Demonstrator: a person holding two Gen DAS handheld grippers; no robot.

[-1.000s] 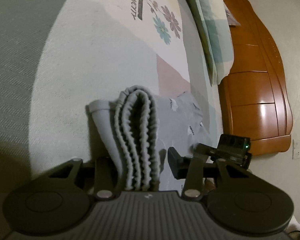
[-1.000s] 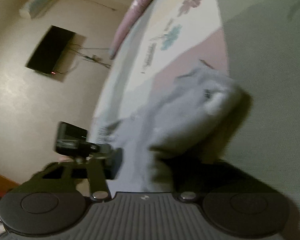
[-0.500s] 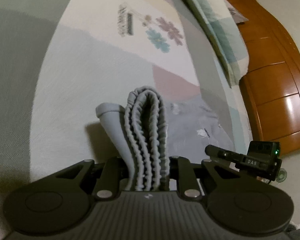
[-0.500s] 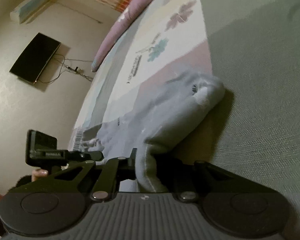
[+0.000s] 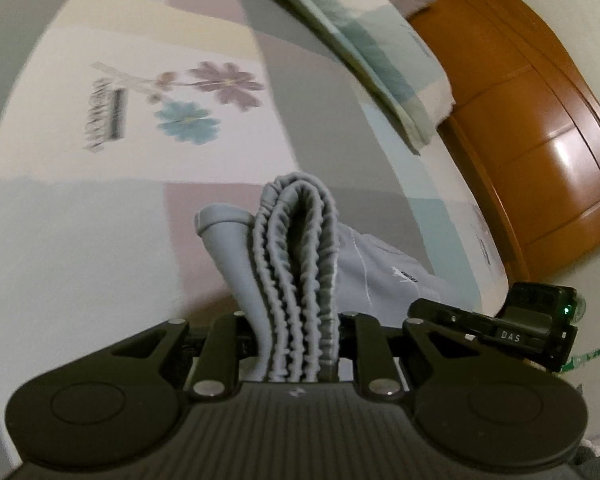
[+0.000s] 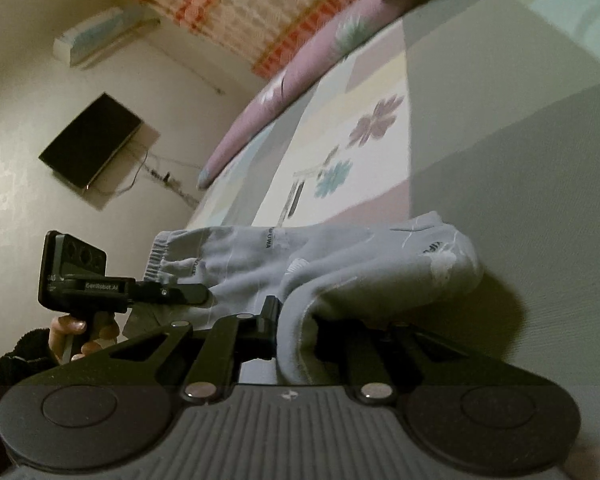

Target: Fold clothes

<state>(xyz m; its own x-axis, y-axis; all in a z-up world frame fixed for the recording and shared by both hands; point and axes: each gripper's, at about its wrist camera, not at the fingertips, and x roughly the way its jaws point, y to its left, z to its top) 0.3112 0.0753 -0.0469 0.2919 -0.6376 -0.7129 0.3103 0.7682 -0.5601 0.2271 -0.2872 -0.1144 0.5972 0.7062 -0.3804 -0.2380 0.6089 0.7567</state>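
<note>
A pair of light grey sweatpants lies folded on the bed. My left gripper is shut on the bunched elastic waistband, which stands up between its fingers. My right gripper is shut on the folded leg end of the pants and holds it just above the sheet. The right gripper's body shows at the right of the left wrist view. The left gripper's body shows at the left of the right wrist view, held by a hand.
The bed has a patchwork sheet with printed flowers. A checked pillow lies against a wooden headboard. A pink bolster, a wall TV and an air conditioner show in the right wrist view.
Both grippers have lifted and tilted with the pants held, so more of the bed and room shows. The grip on the waistband and on the leg end has not changed.
</note>
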